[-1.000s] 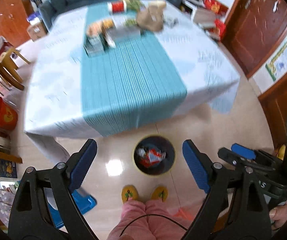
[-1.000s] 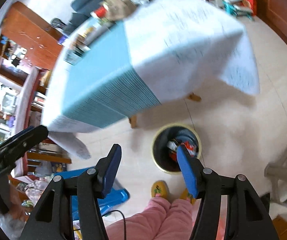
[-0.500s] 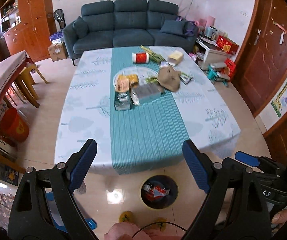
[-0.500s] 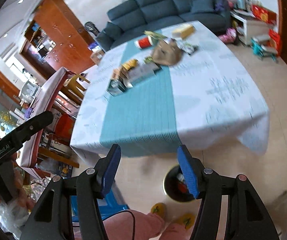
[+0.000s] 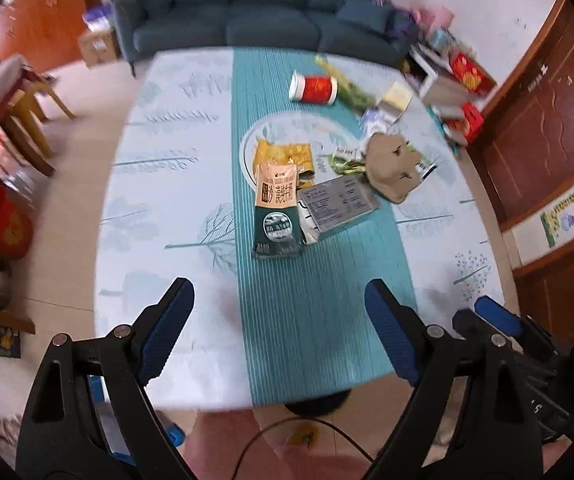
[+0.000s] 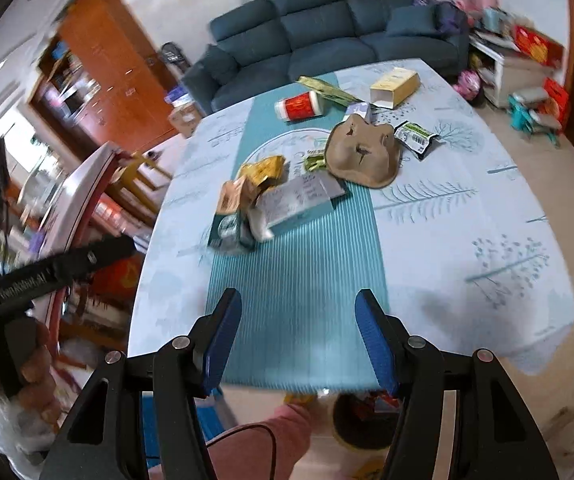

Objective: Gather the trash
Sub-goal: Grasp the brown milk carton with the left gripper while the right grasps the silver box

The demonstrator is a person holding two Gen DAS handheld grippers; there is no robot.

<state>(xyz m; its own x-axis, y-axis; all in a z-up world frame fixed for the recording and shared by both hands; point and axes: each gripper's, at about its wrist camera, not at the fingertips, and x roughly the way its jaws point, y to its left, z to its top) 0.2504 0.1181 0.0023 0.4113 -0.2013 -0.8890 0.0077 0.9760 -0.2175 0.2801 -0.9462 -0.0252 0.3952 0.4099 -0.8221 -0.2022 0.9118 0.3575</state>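
Observation:
Trash lies in a heap mid-table: a dark green carton (image 5: 277,232) (image 6: 229,232), an orange snack packet (image 5: 277,188), a grey flat box (image 5: 337,204) (image 6: 299,198), a brown paper bag (image 5: 393,168) (image 6: 363,156), a red cup (image 5: 314,88) (image 6: 299,106) and a yellow box (image 6: 393,86). My left gripper (image 5: 279,332) is open and empty over the table's near edge. My right gripper (image 6: 299,336) is open and empty too, short of the heap. The dark trash bin (image 6: 361,420) sits on the floor under the near edge.
The table (image 5: 159,208) wears a pale cloth with a teal runner (image 5: 311,304). A blue sofa (image 5: 247,12) stands behind it, chairs (image 5: 35,108) to the left, wooden doors (image 5: 547,128) to the right. The person's pink trouser leg (image 6: 263,440) shows below.
Both grippers have risen from over the floor bin and swung forward over the table; the trash heap now looks closer and the bin has slid below the near edge. Jaws unchanged.

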